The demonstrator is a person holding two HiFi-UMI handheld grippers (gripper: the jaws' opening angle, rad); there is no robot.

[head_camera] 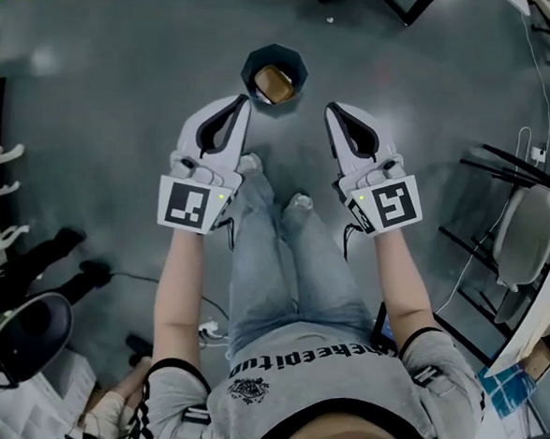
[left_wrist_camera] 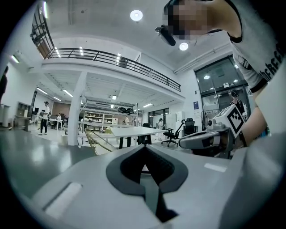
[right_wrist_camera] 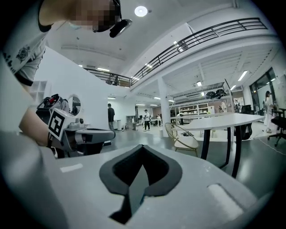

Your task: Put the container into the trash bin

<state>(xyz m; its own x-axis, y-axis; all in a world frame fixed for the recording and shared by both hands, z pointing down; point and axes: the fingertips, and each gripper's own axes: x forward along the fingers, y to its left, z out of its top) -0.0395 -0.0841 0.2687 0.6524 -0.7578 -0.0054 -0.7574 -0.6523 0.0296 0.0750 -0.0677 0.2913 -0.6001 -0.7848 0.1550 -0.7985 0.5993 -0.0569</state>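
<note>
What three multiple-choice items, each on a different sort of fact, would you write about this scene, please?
1. Where is the container?
A on a table
B inside the trash bin
C between a gripper's jaws

2. What colour is the container?
A tan-brown
B blue
C green

3. How do the jaws of the left gripper stand?
A together, empty
B wide apart
C closed on the container

Answers:
1 B: it lies within the bin's rim.
2 A: the head view shows it tan-brown against the dark bin.
3 A: the left gripper view shows them meeting with nothing between.
</note>
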